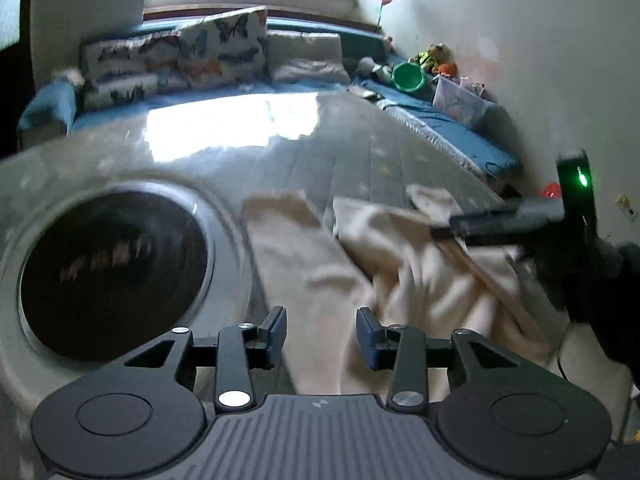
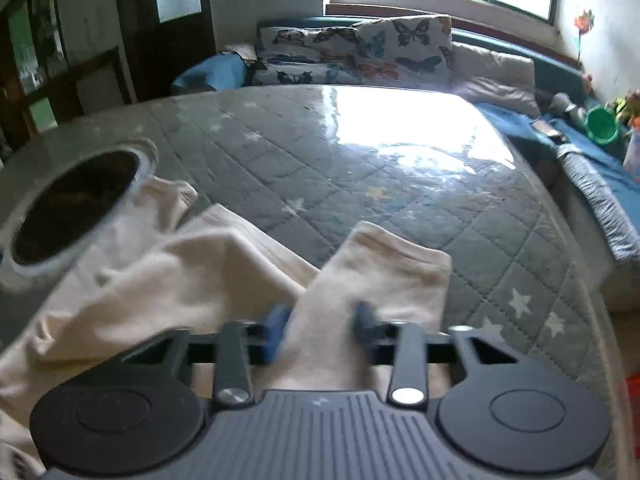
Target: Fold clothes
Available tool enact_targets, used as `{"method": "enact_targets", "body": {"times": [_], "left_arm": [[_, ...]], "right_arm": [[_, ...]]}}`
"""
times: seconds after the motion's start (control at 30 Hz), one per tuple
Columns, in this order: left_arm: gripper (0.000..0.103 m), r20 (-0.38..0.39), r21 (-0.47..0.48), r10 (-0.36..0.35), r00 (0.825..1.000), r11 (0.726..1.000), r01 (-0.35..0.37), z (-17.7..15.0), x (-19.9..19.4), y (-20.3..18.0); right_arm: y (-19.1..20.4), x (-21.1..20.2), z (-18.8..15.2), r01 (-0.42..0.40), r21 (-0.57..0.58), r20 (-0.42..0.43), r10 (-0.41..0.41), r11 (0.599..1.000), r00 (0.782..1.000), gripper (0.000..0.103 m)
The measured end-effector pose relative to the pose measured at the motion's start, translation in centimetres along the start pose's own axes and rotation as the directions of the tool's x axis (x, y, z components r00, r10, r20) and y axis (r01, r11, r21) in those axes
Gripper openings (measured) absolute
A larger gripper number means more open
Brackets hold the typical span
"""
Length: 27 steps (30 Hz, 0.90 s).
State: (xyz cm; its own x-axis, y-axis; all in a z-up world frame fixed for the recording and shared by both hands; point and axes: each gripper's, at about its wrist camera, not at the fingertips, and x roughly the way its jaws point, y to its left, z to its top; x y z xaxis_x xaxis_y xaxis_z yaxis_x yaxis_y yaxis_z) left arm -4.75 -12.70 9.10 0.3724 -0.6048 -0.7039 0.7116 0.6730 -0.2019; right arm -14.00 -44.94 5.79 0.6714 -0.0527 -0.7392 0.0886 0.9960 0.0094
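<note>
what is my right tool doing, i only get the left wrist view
Observer: The right tool has a cuffed end of the cream garment running between its fingers. They stand wide apart, so I can't confirm a grip.
Operator: what's off to the left of the bed
Observer: Dark wooden furniture stands against the wall there.
</note>
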Motion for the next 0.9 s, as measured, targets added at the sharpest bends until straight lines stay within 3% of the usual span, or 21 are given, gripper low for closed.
{"method": "enact_targets", "body": {"times": [0.1,0.33,0.47,0.6,0.7,0.77,0.83,0.9], "left_arm": [[0.042,0.018,0.007,-0.019,1.000,1.000,0.019,2.0,2.7,-0.8],[0.042,0.010,0.015,-0.017,1.000,1.000,0.017,5.5,9.1,-2.4],[0.042,-0.001,0.013,-0.017,1.000,1.000,0.017,6.6,11.7,-2.6],[0.045,-0.012,0.018,-0.003,1.000,1.000,0.003,7.2,13.5,-2.5],[0.045,-0.033,-0.005,-0.002,0.999,1.000,0.001,7.4,14.8,-2.2],[0.045,-0.046,-0.009,0.002,0.999,1.000,-0.003,7.5,15.5,-2.1],[0.045,-0.058,-0.010,-0.012,0.998,1.000,0.011,7.4,16.0,-2.1],[0.045,-0.058,-0.002,-0.021,0.998,1.000,0.021,7.3,16.1,-2.2]], "right_arm": [[-0.9,-1.6,-0.8,0.015,0.023,0.039,-0.016,1.000,0.999,0.005],[-3.5,-8.8,-3.9,0.180,0.091,0.115,-0.190,0.979,0.975,0.004],[-5.2,-11.6,-6.7,0.302,0.174,0.068,-0.317,0.937,0.946,0.004],[-6.8,-12.6,-9.0,0.408,0.263,-0.032,-0.415,0.874,0.909,0.009],[-7.4,-13.4,-9.3,0.367,0.301,0.007,-0.387,0.880,0.922,0.010],[-7.2,-13.2,-8.4,0.315,0.286,0.049,-0.342,0.905,0.938,0.021],[-7.0,-12.1,-7.3,0.259,0.251,0.072,-0.285,0.933,0.956,0.039],[-6.6,-10.3,-6.2,0.208,0.219,0.080,-0.230,0.953,0.970,0.040]]}}
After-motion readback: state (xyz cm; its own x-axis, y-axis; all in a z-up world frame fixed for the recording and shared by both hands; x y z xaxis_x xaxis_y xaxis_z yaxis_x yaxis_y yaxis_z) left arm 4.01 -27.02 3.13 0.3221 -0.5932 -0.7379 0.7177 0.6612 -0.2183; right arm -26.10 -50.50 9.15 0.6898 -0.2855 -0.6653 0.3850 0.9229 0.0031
